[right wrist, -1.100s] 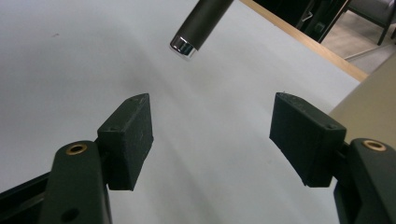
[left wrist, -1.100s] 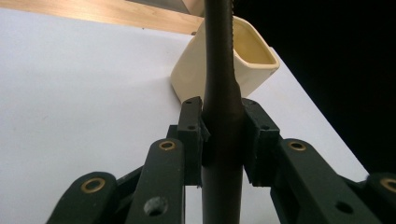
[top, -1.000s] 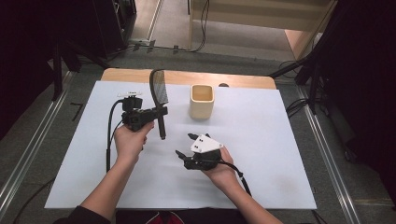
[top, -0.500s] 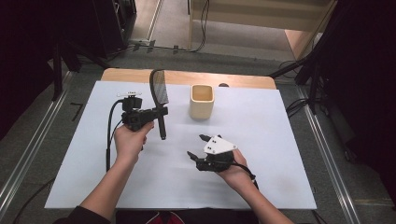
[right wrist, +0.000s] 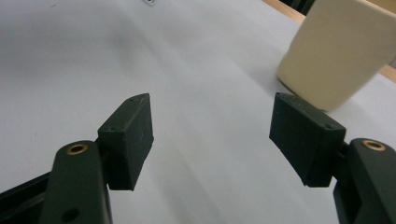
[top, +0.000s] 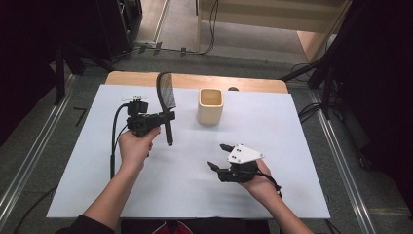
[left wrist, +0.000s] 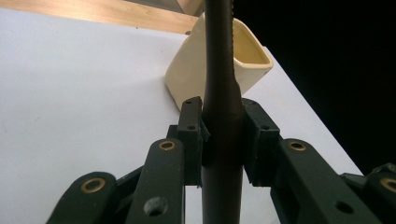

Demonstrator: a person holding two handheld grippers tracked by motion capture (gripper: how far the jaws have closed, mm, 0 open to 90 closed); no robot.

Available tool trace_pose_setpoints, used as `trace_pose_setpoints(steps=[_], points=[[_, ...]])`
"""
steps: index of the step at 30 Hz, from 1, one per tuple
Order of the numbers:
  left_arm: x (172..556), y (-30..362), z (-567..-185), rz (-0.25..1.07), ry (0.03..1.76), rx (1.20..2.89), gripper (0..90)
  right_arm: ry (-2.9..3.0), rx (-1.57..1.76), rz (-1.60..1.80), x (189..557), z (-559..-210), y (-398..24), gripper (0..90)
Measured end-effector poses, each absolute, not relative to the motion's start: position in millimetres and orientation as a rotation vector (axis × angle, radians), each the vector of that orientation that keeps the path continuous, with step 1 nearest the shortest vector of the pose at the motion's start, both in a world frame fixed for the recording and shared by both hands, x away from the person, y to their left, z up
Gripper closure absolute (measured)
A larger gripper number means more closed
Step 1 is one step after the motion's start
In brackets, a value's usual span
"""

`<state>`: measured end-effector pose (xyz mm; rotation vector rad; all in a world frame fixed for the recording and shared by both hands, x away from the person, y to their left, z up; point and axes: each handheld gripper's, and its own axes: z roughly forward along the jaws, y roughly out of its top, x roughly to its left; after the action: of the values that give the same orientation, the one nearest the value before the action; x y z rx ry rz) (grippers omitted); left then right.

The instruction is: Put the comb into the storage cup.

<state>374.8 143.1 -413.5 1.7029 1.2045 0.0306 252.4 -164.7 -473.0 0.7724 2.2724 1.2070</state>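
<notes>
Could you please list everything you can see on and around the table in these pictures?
comb: one, black, clamped by its handle in the left gripper, held upright above the sheet
cup: one, cream, squarish, on the sheet near the table's far edge
sheet: one, white, covering most of the table
table: one, light wood, edge showing at the far side
left gripper: one, black, shut on the comb
right gripper: one, black, open, empty, low over the sheet

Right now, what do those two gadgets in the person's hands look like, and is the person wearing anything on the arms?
Both are black, with two jointed jaws ending in blocky pads and brass-coloured pivot pins. The left gripper trails a black cable and carries a small pale fitting on top. The right gripper bears a pale grey three-cornered plate with small dark holes, and a black cable. The forearms are bare; a dark sleeve edge shows at the left elbow.
</notes>
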Motion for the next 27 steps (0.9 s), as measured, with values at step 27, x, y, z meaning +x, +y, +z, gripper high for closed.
trace_pose_setpoints(steps=[27], points=[[377.3, 141.8, -410.7, 0.077, 1.164, 1.707, 73.3, 2.272, 0.859, 1.063, 231.0, -481.8, -236.2, 27.2]])
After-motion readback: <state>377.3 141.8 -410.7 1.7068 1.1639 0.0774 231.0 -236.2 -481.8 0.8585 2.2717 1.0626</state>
